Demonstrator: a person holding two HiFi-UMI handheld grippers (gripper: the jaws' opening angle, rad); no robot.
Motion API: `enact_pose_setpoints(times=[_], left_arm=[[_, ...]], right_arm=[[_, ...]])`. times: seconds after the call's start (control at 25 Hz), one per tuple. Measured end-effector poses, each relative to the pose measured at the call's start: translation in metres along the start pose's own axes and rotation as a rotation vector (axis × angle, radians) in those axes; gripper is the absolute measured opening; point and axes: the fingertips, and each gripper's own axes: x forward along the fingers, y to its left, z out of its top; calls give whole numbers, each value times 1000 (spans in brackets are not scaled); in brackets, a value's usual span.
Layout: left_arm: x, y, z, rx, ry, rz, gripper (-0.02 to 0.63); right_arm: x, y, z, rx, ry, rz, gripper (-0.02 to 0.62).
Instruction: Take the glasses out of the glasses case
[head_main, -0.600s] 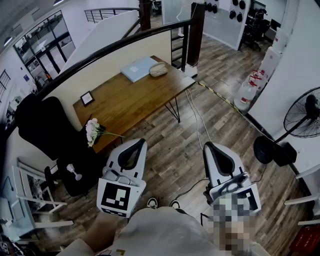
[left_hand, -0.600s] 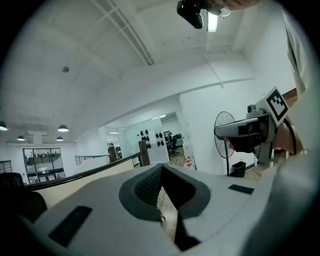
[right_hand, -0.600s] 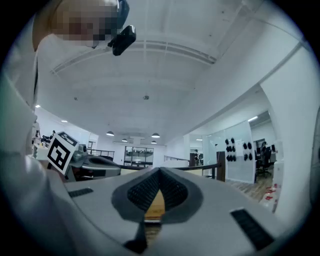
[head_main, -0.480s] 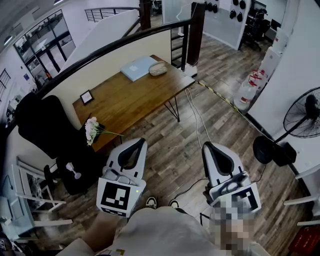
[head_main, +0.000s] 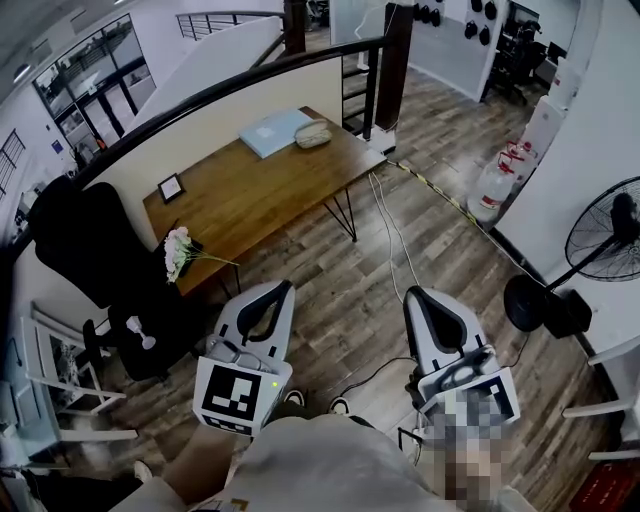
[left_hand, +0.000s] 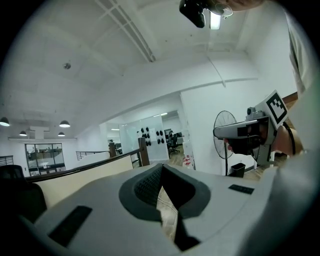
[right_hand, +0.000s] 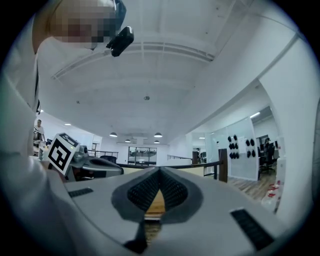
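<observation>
Both grippers are up near my body, well apart from the work. The left gripper (head_main: 283, 287) is pinched closed on nothing, and the right gripper (head_main: 413, 294) is the same (tips touching, empty). The glasses case (head_main: 313, 133) sits near the desk's (head_main: 250, 200) far right corner, just beside a pale blue folder (head_main: 270, 133), and looks closed. My worry is arriving with closed jaws and nudging the case off that corner. The floor cables (head_main: 385, 225) along the way could also snag a foot.
</observation>
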Motion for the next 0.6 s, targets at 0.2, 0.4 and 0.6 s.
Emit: enact_pose_setpoints(times=[0.2,0.4,0.6], left_arm=[[-3,-11,-1,-3,2,7,3],[3,-17,0,10,13,5,3],[12,-11,-4,20,17,15,3]], right_arm=[[-11,-2,-4,0,-18,21,3],[-12,-13,-5,19,-28,-1,200],[-1,-26,-10,8,-23,-21,288]])
